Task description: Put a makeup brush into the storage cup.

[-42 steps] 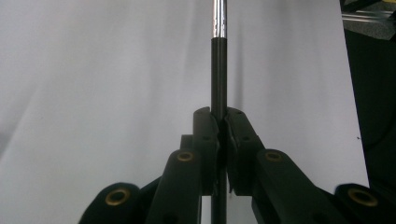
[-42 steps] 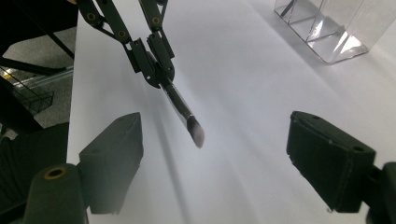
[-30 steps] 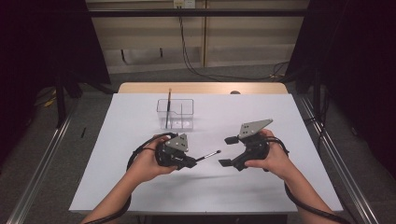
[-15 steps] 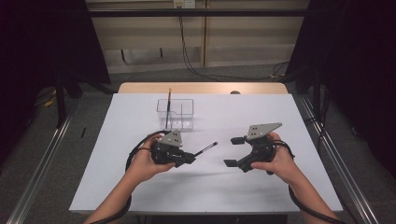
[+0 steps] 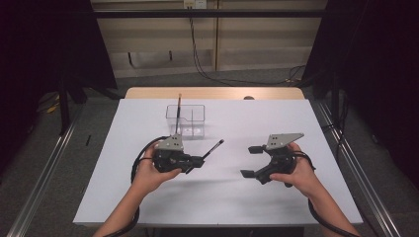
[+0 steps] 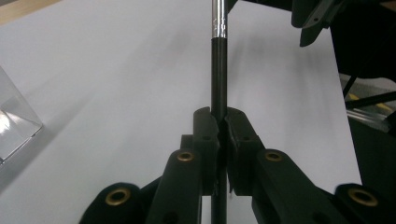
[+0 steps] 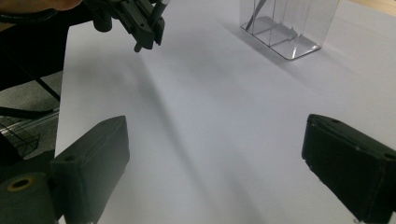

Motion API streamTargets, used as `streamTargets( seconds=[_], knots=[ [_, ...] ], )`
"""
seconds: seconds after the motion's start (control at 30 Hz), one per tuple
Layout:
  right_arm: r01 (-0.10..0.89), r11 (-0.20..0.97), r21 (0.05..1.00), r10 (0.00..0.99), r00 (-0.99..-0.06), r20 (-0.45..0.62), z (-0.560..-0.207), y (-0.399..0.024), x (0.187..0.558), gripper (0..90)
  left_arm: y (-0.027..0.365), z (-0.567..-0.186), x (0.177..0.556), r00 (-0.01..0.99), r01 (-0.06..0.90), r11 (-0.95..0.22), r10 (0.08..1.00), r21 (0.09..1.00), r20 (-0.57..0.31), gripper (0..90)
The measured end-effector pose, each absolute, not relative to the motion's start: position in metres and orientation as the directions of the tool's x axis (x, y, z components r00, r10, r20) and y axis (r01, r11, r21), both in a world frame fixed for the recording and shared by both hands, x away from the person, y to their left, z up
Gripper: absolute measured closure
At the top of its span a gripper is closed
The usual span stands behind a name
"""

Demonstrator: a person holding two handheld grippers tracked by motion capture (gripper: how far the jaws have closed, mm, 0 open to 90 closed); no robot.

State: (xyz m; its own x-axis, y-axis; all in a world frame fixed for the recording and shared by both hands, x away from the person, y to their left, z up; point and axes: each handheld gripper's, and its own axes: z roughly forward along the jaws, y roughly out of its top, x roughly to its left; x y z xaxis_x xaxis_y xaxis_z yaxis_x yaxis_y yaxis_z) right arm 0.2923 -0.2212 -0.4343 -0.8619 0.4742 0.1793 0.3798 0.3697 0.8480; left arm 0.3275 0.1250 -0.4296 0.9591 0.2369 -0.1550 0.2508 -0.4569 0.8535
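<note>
My left gripper (image 5: 197, 160) (image 6: 219, 119) is shut on a thin black brush (image 5: 212, 148) (image 6: 218, 70) with a silver band. The brush sticks out to the right and away, lifted off the white table. To its right, my right gripper (image 5: 249, 161) (image 7: 215, 154) stands open; its jaws have just been opening, with nothing between them. Its fingers (image 7: 93, 154) hover over bare table, apart from the brush tip. The left gripper (image 7: 135, 18) also appears at the top left of the right gripper view.
A clear divided container (image 5: 187, 121) (image 7: 289, 23) (image 6: 14, 126) stands behind the left gripper, with another thin stick (image 5: 178, 111) upright in it. The white table sheet (image 5: 247, 197) stretches wide in front. Metal rails (image 5: 356, 163) run along both table sides.
The right gripper drew back to the right, away from the brush tip, and its jaws widened. The left gripper swung the brush tip further away from me.
</note>
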Motion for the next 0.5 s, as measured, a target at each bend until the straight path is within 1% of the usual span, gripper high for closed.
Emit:
streamTargets(
  seconds=[0.37,0.5],
  knots=[
    [0.374,0.340,0.863,0.495,-0.851,0.173,-0.436,-0.229,0.289,6.5,0.137,-0.432,0.329,0.945,0.280,-0.362,0.265,0.889,-0.190,84.2],
    [0.373,0.331,0.867,0.504,-0.847,0.172,-0.437,-0.233,0.288,6.3,0.142,-0.431,0.329,0.945,0.270,-0.345,0.272,0.899,-0.180,84.2]
  ],
)
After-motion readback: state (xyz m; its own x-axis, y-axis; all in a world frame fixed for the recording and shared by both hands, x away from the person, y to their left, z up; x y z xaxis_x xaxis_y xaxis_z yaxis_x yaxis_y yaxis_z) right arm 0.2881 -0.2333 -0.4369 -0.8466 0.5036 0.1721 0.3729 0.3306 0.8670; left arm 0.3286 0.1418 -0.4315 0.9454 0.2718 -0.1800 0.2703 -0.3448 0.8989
